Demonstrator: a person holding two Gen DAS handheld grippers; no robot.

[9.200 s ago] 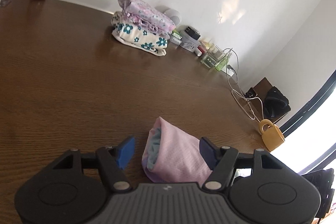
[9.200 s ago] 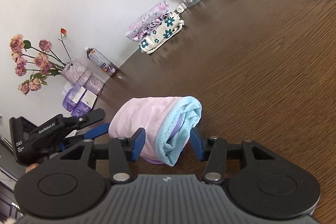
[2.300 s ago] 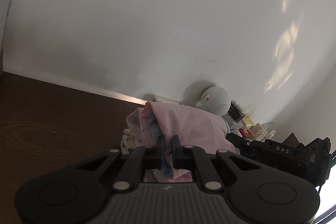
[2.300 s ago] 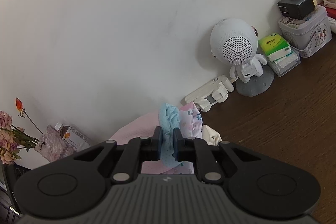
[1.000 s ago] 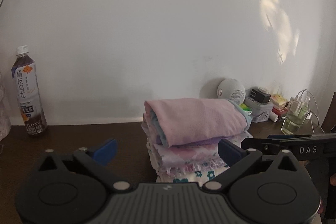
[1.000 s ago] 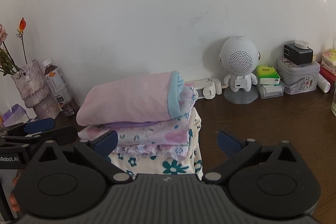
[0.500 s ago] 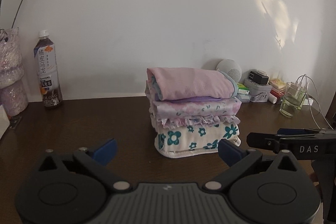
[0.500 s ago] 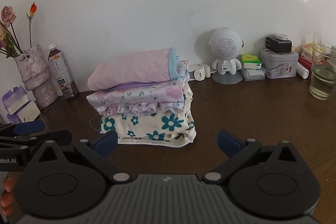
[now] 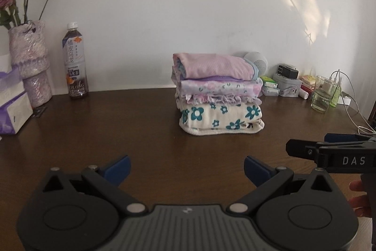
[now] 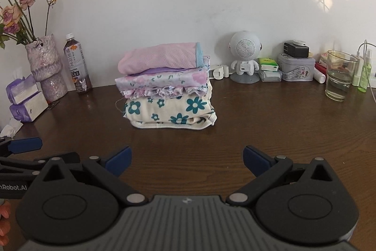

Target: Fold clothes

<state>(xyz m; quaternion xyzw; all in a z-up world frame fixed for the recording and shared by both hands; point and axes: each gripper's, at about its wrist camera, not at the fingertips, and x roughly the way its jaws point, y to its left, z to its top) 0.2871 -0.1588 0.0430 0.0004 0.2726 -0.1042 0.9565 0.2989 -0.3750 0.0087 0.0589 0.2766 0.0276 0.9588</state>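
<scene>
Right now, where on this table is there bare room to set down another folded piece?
Bare wood lies between the folded stack and both open grippers, and between the stack and the bottle. Another patch lies between the stack and the glass. The back edge right of the stack is crowded around the speaker.

The left gripper (image 9: 185,167) hangs over the brown table (image 9: 94,128) with its blue pads spread wide and nothing between them, and straight ahead of the gap, well apart from the tips, sits a pile (image 9: 219,95) of folded clothes: a pink piece on top, a pale flowered one with a frill under it, a cream one with teal flowers at the bottom. Far ahead to its left stand a bottle (image 9: 75,62), a vase (image 9: 31,62) of roses and a tissue pack (image 9: 13,107) by the wall; ahead to the right are a round white speaker (image 9: 257,61), a tin (image 9: 287,86) and a glass (image 9: 325,93). The right gripper (image 9: 329,149) reaches in just beside it on the right, seen edge-on, with fingertips of a hand (image 9: 358,197) behind.
</scene>
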